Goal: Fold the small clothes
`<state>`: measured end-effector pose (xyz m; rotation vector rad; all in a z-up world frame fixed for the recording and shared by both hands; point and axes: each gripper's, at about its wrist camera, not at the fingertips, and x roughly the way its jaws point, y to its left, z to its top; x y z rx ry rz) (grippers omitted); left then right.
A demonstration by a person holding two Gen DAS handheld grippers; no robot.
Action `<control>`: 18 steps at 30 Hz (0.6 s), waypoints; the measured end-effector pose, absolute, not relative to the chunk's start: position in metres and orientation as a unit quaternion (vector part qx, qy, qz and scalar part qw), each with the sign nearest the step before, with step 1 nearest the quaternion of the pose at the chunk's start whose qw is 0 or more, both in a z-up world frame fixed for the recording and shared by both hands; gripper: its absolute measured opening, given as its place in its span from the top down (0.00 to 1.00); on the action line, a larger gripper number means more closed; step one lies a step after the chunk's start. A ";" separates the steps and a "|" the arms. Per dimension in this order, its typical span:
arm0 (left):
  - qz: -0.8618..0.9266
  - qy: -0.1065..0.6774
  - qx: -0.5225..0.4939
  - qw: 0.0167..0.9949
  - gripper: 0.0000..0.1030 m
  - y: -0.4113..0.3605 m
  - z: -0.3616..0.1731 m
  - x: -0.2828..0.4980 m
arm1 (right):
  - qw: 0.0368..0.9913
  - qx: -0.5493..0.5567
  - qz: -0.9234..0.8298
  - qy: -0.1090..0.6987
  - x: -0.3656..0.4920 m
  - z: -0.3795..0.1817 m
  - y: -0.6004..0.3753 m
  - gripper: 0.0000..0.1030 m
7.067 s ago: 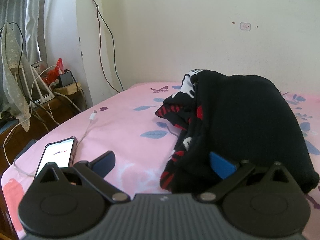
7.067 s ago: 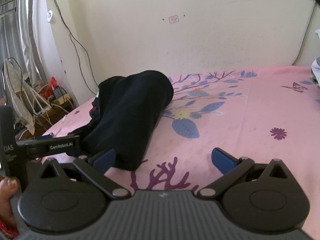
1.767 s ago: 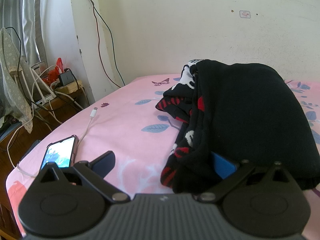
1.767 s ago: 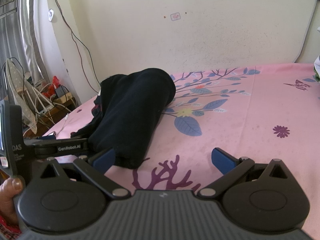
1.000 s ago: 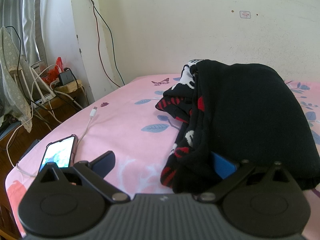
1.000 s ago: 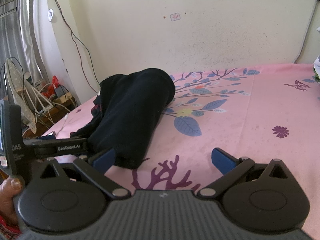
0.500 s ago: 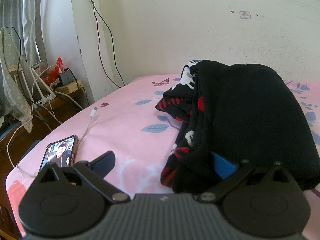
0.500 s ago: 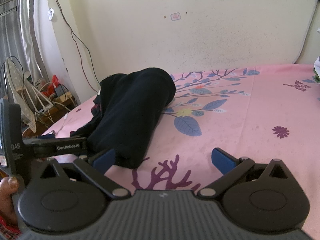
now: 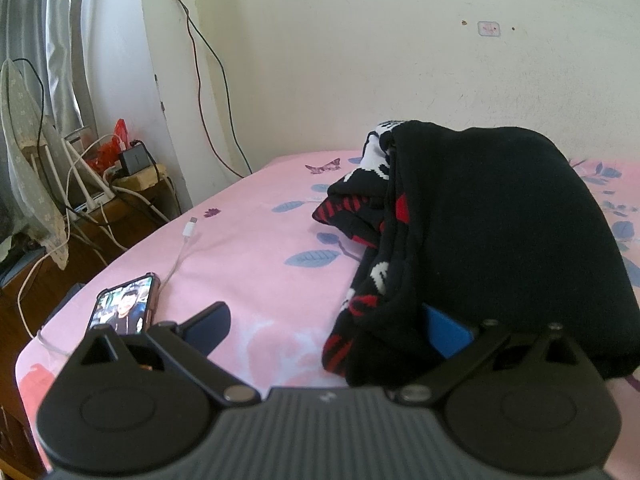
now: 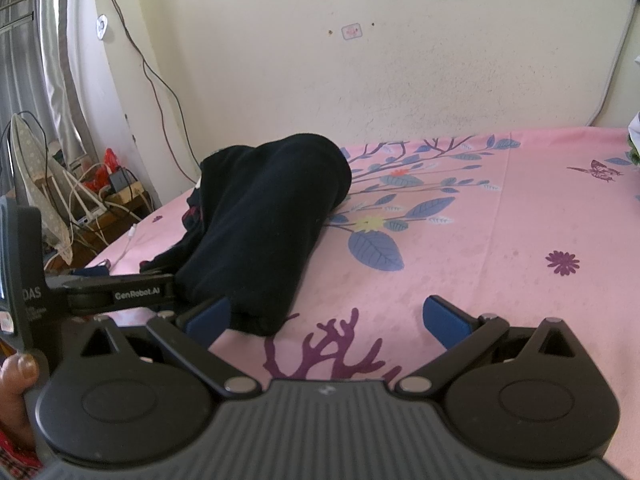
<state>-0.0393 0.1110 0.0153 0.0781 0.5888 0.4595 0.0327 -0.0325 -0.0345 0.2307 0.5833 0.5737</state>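
A folded black garment (image 9: 500, 232) with a red and white pattern inside lies bundled on the pink floral bed sheet (image 9: 256, 240). It also shows in the right wrist view (image 10: 260, 232). My left gripper (image 9: 328, 328) is open, low at the garment's near end; its right finger (image 9: 446, 334) is tucked under the cloth edge, its left finger (image 9: 210, 322) lies on the sheet. My right gripper (image 10: 326, 320) is open, its left finger (image 10: 208, 316) touching the garment's near right corner and its right finger (image 10: 444, 322) over bare sheet.
A phone (image 9: 124, 310) with its screen lit lies on the bed's left edge, a white charging cable (image 9: 186, 240) beside it. Wires and a power strip (image 9: 120, 168) clutter the stand left of the bed. A wall stands behind. Pink sheet (image 10: 500, 240) stretches right.
Both grippers and the garment stay where they were. Only the picture on the phone screen has changed.
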 end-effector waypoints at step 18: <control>0.226 0.288 0.043 0.930 0.00 0.110 0.015 -0.038 | 0.909 0.110 0.280 0.289 0.031 -0.036 -0.031 0.06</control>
